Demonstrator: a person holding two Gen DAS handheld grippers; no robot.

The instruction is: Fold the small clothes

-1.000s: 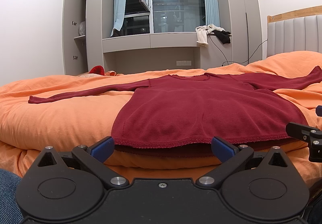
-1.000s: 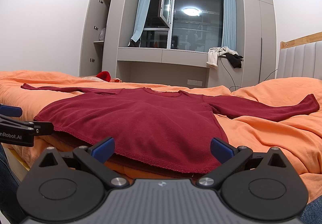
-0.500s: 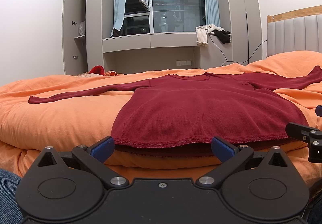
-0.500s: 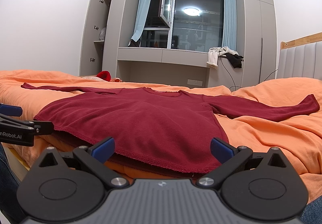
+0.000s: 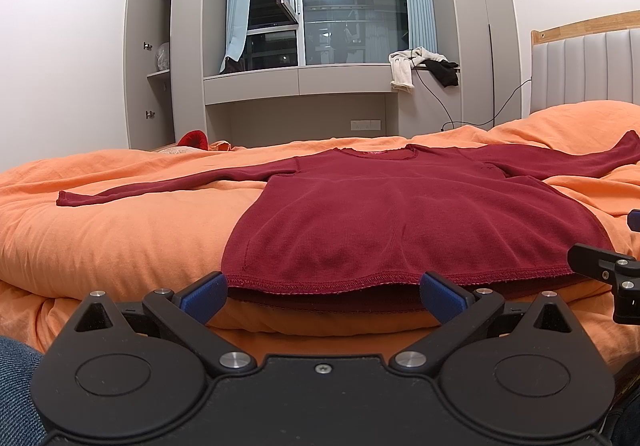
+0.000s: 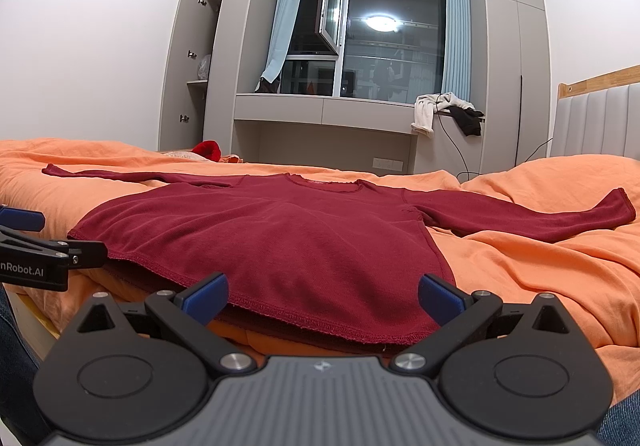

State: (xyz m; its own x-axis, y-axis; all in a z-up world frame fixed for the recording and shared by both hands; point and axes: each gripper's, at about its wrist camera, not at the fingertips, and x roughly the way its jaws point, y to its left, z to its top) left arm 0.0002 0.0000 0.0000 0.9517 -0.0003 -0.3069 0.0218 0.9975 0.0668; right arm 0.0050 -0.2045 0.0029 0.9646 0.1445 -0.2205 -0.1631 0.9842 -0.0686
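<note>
A dark red long-sleeved top [image 5: 400,217] lies spread flat on the orange bed cover [image 5: 112,230], hem toward me, both sleeves stretched out sideways. My left gripper [image 5: 324,296] hovers open just in front of the hem, near its left half, with nothing between the blue pads. In the right wrist view the same top [image 6: 288,242] fills the middle, and my right gripper [image 6: 322,296] stands open before the hem's right part, holding nothing. Each gripper shows at the edge of the other's view.
Beyond the bed stands a grey window bench [image 5: 300,85] with white and black clothes [image 5: 420,65] draped on it. An open cupboard [image 5: 156,57] is at the left, a padded headboard [image 5: 592,69] at the right. A red item [image 5: 194,138] lies behind the bed's far edge.
</note>
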